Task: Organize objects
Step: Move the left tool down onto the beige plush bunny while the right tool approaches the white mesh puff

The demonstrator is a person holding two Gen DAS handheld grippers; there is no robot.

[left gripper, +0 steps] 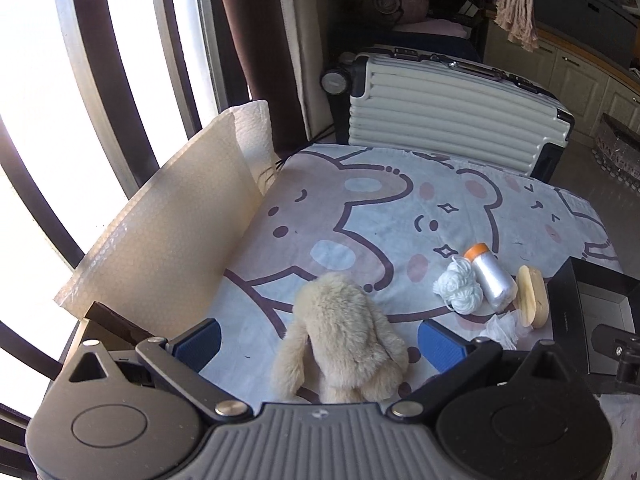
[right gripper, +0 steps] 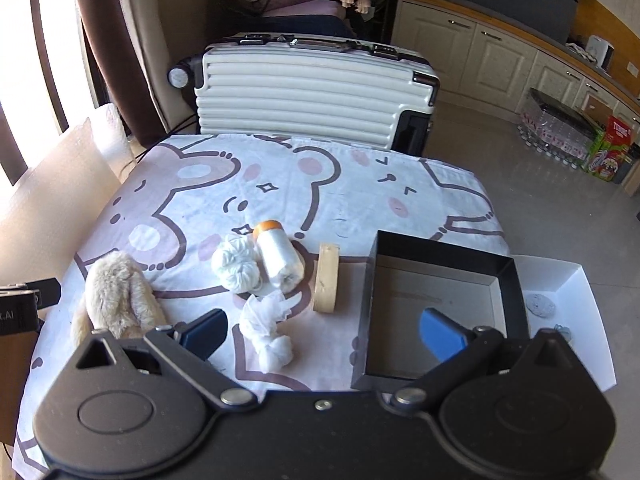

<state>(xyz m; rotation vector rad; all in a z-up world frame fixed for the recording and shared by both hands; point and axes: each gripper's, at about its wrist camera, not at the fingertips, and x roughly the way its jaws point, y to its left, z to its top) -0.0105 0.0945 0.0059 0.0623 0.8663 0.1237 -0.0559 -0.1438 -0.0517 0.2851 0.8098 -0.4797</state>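
**Plush first, small stuff waiting by the box**

The black box [right gripper: 440, 300] sits at the tabletop's [right gripper: 280, 168] right edge, clutter beside it. Left gripper [left gripper: 320, 340], fingers spread and released, straddles the plush bunny [left gripper: 344, 336]. Right gripper [right gripper: 324, 332] hangs released too, over the white net bundle [right gripper: 266, 332].

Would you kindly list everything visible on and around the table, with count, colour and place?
plush toy: one, cream, table's left near edge
yarn ball: one, white, table centre
roll: one, silvery with orange cap, right of the yarn
tape ring: one, tan, on edge beside the box
plastic bag: one, white, crumpled, near edge
box: one, black, open, table's right
suitcase: one, white, behind the table
left gripper: open around the plush toy
right gripper: open, over the box's near-left corner
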